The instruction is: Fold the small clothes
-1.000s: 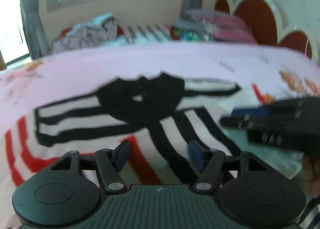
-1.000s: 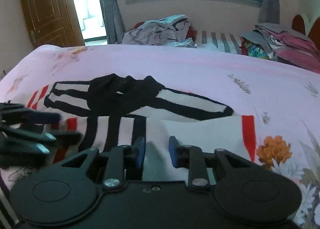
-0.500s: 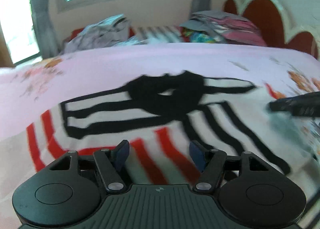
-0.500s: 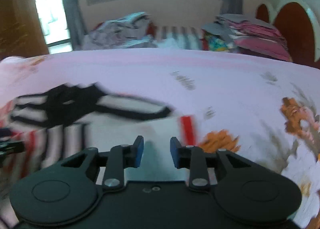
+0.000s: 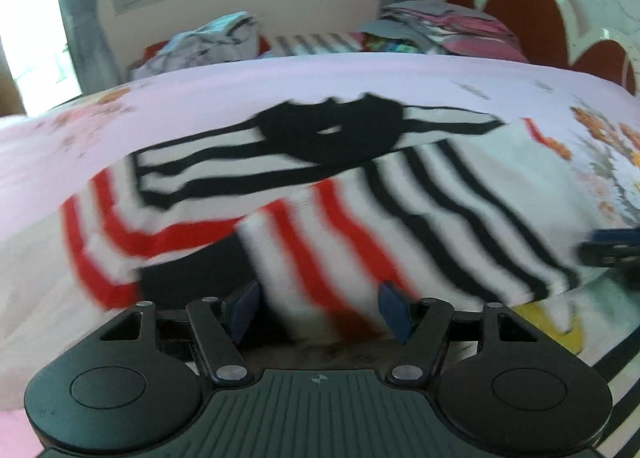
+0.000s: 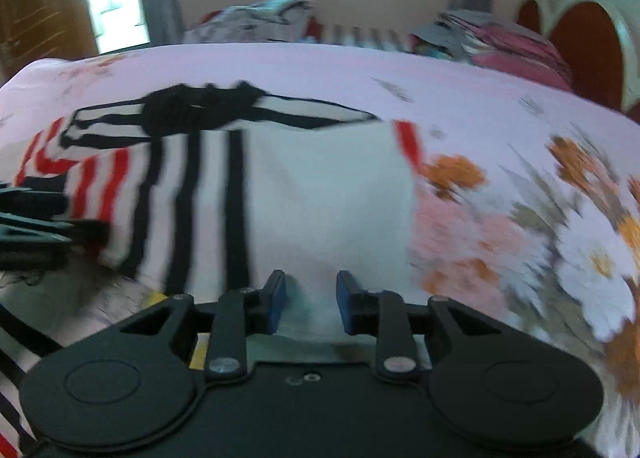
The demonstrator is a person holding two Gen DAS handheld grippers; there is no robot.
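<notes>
A small striped garment (image 5: 320, 193) lies on the bed, white with black and red stripes and a black collar part at its far end. It also shows in the right wrist view (image 6: 280, 185), where its right half is plain white. My left gripper (image 5: 320, 310) is open, its fingers astride the red-striped near edge. My right gripper (image 6: 311, 306) is open with a narrower gap, and white cloth lies between its fingers. Each gripper shows at the edge of the other's view, the right gripper in the left wrist view (image 5: 612, 250) and the left gripper in the right wrist view (image 6: 36, 225).
The bed has a pink floral sheet (image 6: 500, 217). A heap of crumpled clothes (image 5: 208, 41) and a stack of folded clothes (image 5: 448, 29) lie at the far side under the window. A red scalloped headboard (image 5: 540, 13) stands at the right.
Both grippers have pulled back toward the near edge of the garment. The red-striped part now lies folded over the middle, and more of the garment's near hem is in view.
</notes>
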